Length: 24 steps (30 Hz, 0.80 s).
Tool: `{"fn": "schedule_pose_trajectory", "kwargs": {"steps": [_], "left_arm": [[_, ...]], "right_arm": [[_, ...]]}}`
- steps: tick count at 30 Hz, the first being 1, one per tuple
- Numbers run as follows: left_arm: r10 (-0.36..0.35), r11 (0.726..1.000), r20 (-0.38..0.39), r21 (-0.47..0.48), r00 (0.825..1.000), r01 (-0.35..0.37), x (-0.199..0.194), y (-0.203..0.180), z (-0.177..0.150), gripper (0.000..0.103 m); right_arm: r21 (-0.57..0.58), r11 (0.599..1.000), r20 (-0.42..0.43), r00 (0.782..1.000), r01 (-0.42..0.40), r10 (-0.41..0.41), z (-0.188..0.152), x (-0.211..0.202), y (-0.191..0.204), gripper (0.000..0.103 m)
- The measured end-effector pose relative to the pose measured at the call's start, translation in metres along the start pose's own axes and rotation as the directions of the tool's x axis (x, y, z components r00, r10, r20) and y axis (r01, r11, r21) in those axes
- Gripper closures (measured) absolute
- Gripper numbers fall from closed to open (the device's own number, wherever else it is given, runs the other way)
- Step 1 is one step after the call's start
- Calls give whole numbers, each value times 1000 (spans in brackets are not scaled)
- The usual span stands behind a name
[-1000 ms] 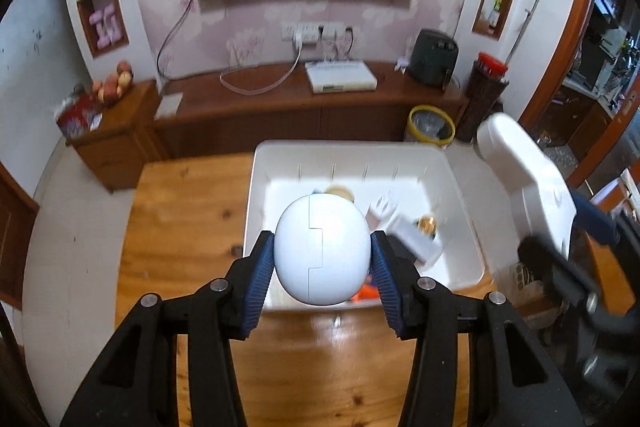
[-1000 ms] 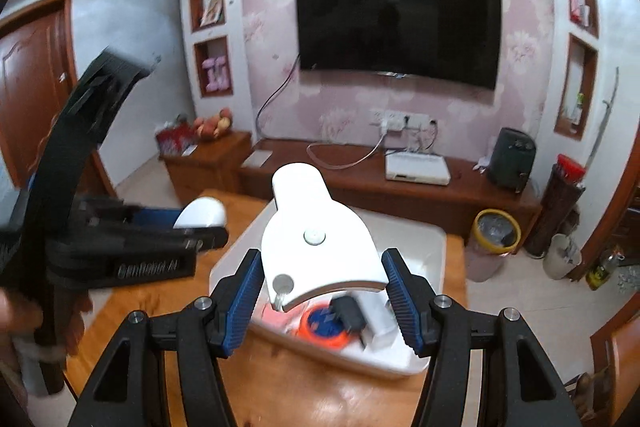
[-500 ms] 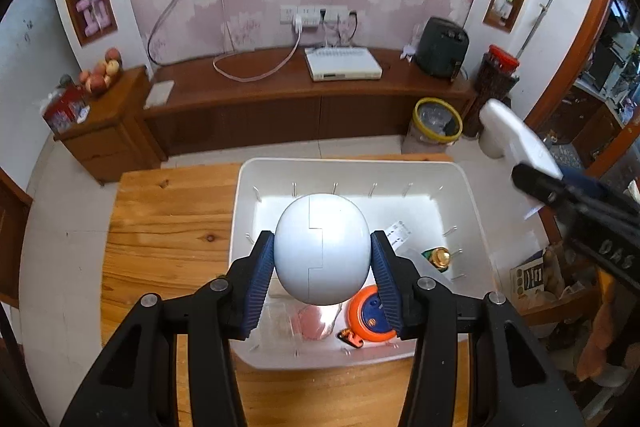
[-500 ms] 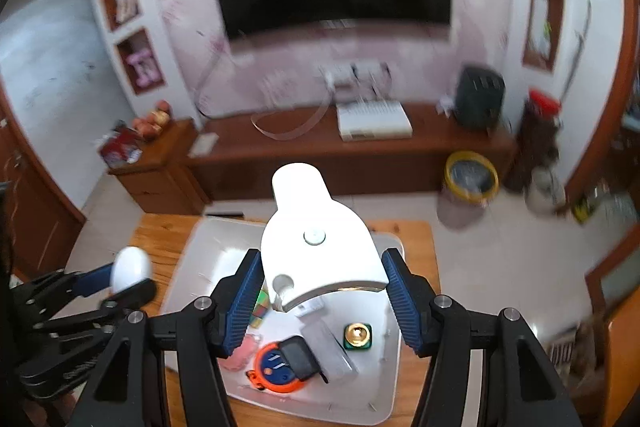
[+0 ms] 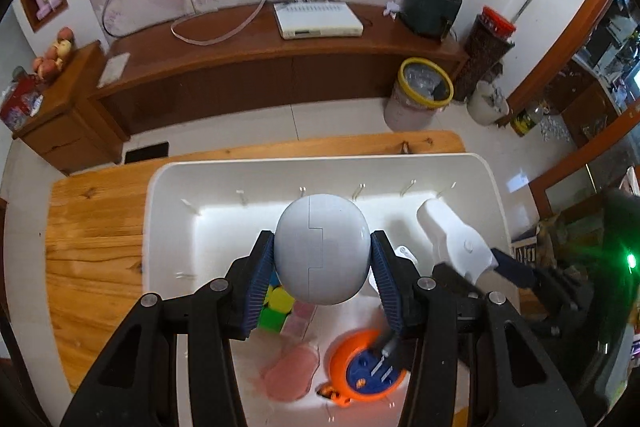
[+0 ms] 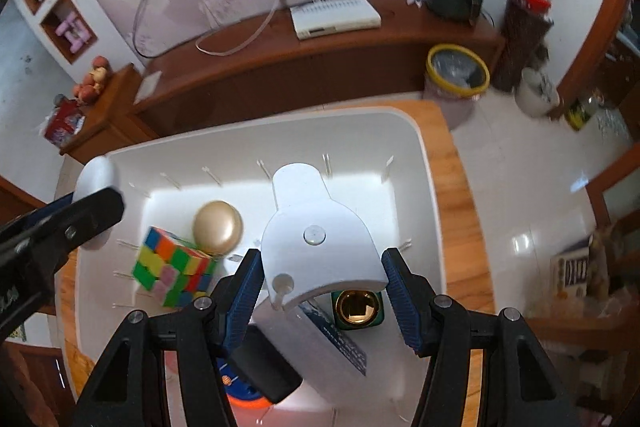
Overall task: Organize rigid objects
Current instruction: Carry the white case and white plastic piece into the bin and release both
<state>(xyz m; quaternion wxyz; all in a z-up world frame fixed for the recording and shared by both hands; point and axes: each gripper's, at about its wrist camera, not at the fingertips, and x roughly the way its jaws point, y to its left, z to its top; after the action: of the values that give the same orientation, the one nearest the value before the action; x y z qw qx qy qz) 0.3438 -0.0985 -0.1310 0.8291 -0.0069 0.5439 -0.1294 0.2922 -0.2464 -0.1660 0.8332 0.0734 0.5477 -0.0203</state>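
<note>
My left gripper [image 5: 322, 267] is shut on a white egg-shaped object [image 5: 322, 249] and holds it above the white plastic bin [image 5: 168, 183]. My right gripper [image 6: 322, 283] is shut on a white flat plastic part [image 6: 316, 235] with a neck, also held over the bin [image 6: 424, 163]. The right gripper and its part [image 5: 452, 239] show at the right of the left wrist view. The left gripper with the egg [image 6: 94, 175] shows at the left of the right wrist view.
Inside the bin lie a colour cube [image 6: 174, 267], a gold round case [image 6: 218, 227], a green-and-gold bottle [image 6: 356, 307], a white box [image 6: 320, 347], an orange tape measure [image 5: 366, 367] and a pink piece [image 5: 290, 375]. The bin stands on a wooden table [image 5: 92, 227].
Both grippers have moved forward and down over the bin while keeping their objects. The bin contents look closer and larger in both views.
</note>
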Motion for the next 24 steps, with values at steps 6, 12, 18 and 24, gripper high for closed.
{"fn": "schedule_pose_trajectory", "kwargs": {"steps": [6,12,18,24], "left_arm": [[1,1000,-79,10,997,0,38,-5,-1,51],[-2,999,-133,32,991,7,50,-8,-2,37],[18,999,-101,48,995,-14,33,-14,-6,12],[27,997,-45,73,999,-24,3,-19,-11,12]], "right_arm": [[-15,999,-38,998,46,-46,-8,17,3,42],[-30,998,-28,998,48,-49,-17,12,3,41],[-20,999,-4,1000,28,-28,-33,-4,8,41],[-19,1000,24,1000,-6,6,-51,-29,17,41]]}}
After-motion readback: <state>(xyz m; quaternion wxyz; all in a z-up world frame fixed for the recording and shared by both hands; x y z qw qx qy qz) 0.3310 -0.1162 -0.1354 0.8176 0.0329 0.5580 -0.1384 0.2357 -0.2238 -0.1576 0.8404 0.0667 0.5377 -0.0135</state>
